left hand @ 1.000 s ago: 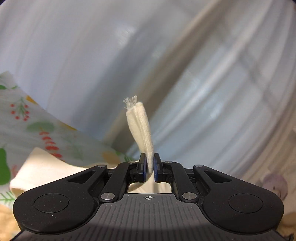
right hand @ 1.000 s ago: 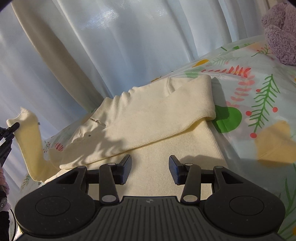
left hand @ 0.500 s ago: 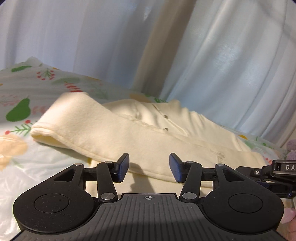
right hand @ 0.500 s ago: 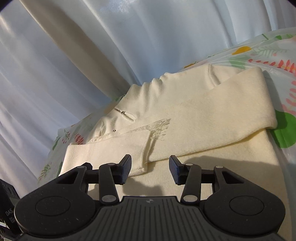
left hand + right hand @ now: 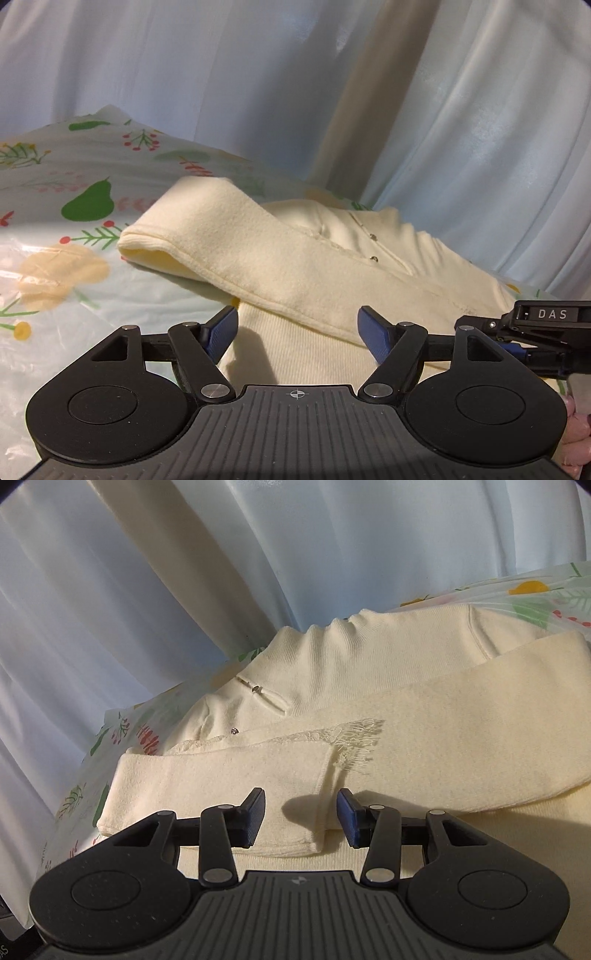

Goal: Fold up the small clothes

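A cream knit sweater point(image 5: 325, 350) lies flat on a floral printed sheet point(image 5: 74, 288). Both sleeves are folded across its chest: the left sleeve point(image 5: 258, 258) and the right sleeve point(image 5: 461, 749), with the left sleeve's frayed cuff point(image 5: 354, 738) lying over the right one. Small buttons point(image 5: 373, 248) show at the neck. My left gripper point(image 5: 297, 332) is open and empty just above the sweater's lower body. My right gripper point(image 5: 301, 816) is open and empty over the left sleeve's cuff end. The right gripper's body also shows in the left wrist view point(image 5: 535, 332).
Pale curtains point(image 5: 443, 110) hang right behind the sheet's far edge. The sheet shows bare to the left of the sweater in the left wrist view and at the far right in the right wrist view point(image 5: 535, 594).
One second ago my left gripper was shut on the sleeve cuff, held up. It has let go, the sleeve now lies across the chest, and both grippers have moved in over the sweater.
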Tool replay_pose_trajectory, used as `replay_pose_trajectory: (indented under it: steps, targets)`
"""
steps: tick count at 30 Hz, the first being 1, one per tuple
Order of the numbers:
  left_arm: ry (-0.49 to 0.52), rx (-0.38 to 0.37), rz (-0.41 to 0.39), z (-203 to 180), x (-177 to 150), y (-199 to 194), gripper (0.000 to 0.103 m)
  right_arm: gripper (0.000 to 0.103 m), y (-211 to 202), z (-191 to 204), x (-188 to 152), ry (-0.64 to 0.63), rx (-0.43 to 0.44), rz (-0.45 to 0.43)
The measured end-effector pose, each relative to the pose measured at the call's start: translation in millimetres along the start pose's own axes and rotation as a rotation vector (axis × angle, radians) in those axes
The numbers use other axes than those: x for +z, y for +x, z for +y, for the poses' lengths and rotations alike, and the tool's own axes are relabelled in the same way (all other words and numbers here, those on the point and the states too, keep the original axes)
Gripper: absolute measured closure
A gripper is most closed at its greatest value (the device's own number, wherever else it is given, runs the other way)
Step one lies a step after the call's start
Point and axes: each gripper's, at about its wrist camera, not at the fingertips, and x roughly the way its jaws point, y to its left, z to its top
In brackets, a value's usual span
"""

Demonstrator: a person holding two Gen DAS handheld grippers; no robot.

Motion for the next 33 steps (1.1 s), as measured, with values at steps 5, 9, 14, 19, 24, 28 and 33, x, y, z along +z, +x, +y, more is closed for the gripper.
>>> replay_pose_trajectory:
  steps: [5,9,14,19,24,28,33]
  targets:
    - [-0.026,0.005,0.005,3.0,4.6,1.1,0.024,0.094,12.9,7.3,2.4,-0.001,0.033,0.022]
    - [-0.002,0.032,-0.012,4.9,5.2,0.0,0.024,0.097,-5.5,14.3,7.7,-0.091,-0.004,-0.077]
    - [-0.02,0.084,-0.017,12.9,11.7,8.0,0.024,0.097,-45.9,9.7,19.3,-0.264,-0.227,-0.275]
    - [-0.043,0.096,0.02,16.5,14.2,19.7,0.025,0.092,-49.0,-29.2,33.1,-0.198,-0.329,-0.212]
    - [-0.007,0.079,0.019,14.7,16.0,20.4,0.025,0.055,-47.5,-61.2,26.8,-0.101,-0.327,-0.161]
    - [0.001,0.079,0.032,13.3,15.0,23.6,0.025,0.054,-34.1,-69.1,24.2,-0.046,-0.272,-0.128]
    - [0.004,0.087,0.03,11.9,15.2,24.4,0.025,0.089,-24.8,-56.9,29.1,-0.089,-0.26,-0.135]
